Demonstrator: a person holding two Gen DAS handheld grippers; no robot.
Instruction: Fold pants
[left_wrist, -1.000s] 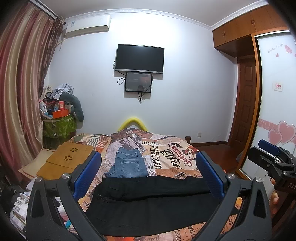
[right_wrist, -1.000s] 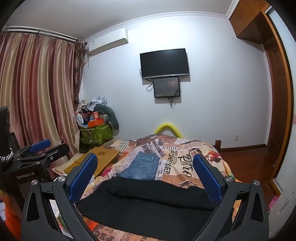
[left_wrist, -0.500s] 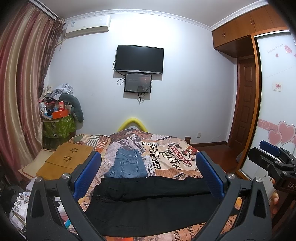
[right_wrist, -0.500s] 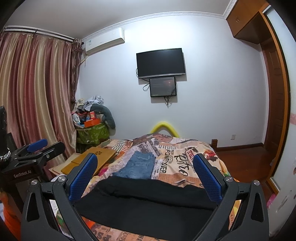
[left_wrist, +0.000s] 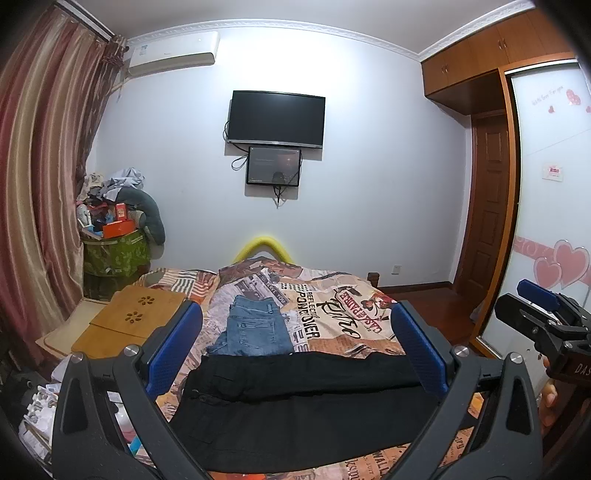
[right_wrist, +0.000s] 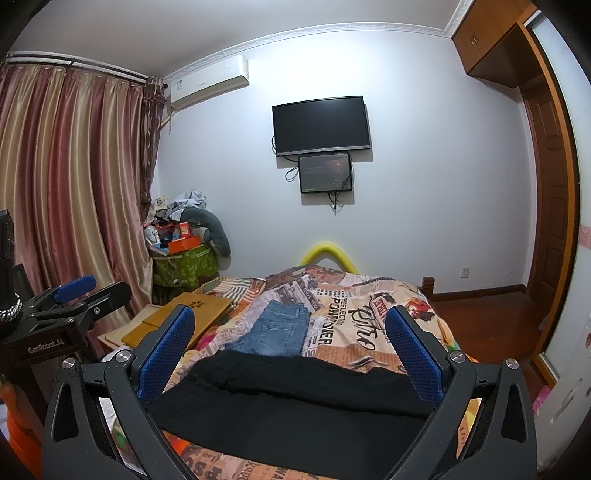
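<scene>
Even, cool indoor light, moderately bright; source itself outside both views. Pale bluish-white plaster wall (left_wrist: 369, 184) brightest area, no hard glare. Flat black fabric pants (left_wrist: 306, 406) swallow detail, folds barely readable. Soft shadow under wall-mounted black flat screen (right_wrist: 320, 125). Strong fisheye bending: striped pink-gold satin curtain (right_wrist: 74, 192) bows at 9 o'clock, dark vignette in corners. Focus sharp throughout, no motion blur.

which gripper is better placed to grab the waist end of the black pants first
Left, probably. The black pants lie across the bed with the buttoned waist at the left end, near the left gripper. The right gripper is open too.
</scene>
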